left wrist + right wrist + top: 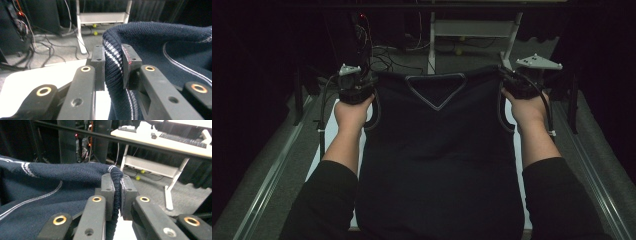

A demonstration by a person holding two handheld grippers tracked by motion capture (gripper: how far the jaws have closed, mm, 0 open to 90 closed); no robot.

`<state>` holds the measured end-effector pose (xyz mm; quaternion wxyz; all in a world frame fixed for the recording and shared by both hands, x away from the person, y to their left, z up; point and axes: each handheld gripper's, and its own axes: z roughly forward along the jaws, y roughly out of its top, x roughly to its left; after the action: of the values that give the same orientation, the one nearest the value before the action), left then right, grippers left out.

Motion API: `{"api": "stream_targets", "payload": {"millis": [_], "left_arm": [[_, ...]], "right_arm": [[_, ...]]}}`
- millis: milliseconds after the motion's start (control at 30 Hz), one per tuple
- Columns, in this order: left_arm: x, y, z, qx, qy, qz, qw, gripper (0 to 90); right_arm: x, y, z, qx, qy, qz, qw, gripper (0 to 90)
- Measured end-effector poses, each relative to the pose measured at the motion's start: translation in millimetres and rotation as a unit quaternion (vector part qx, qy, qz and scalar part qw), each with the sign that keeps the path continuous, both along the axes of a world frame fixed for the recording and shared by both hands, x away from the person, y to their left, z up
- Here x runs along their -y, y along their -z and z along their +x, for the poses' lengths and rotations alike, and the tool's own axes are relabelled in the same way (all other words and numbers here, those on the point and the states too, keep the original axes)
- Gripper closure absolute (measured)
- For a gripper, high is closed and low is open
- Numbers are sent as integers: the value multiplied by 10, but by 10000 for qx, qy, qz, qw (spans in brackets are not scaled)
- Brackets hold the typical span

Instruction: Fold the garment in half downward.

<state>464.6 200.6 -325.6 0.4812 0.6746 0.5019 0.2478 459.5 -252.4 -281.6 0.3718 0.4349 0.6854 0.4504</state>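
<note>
The left claw (113, 66) is pinching the ribbed, white-striped shoulder edge of the navy knit vest (437, 160), its jaws clamped on the fabric; the right claw (116, 195) is gripping the opposite shoulder the same way. Holding both shoulders at the far end is likely keeping the garment spread wide and taut, so it lies without creases. The vest is lying front-up on the white bench (328, 137), its V-neck (436, 90) pointing toward the person, its hem reaching the near edge between the forearms.
</note>
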Motion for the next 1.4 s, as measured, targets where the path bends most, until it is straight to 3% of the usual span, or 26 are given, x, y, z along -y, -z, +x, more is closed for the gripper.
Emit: {"api": "stream_targets", "payload": {"millis": [167, 300, 433, 733, 900, 1100, 1167, 1400], "left_arm": [[-8, 156, -182, -29, 183, -70, 9998, 716], [21, 252, -404, 41, 366, 174, 9992, 716], [13, 351, -631, 147, 501, 62, 9986, 716], [-46, 663, -1139, 278, 830, 154, 9960, 715], [-85, 896, -1415, 161, 927, 193, 9954, 715], [-85, 979, -1697, 168, 1049, 295, 9939, 715], [-90, 1013, -1791, 100, 1086, 246, 9937, 715], [-72, 1136, -2068, -123, 1292, 465, 9904, 712]], "right_arm": [[78, 201, -148, -97, -88, 24, 9999, 842], [141, 320, -369, -75, -175, 73, 9998, 842], [181, 464, -577, -54, -256, 169, 9995, 842], [248, 787, -1024, -57, -521, 3, 9986, 842], [273, 954, -1299, -37, -700, 127, 9975, 842], [281, 1197, -1625, -67, -821, 111, 9965, 842], [308, 1258, -1719, -119, -822, 200, 9963, 842], [400, 1448, -2019, -338, -846, 206, 9956, 841]]}}
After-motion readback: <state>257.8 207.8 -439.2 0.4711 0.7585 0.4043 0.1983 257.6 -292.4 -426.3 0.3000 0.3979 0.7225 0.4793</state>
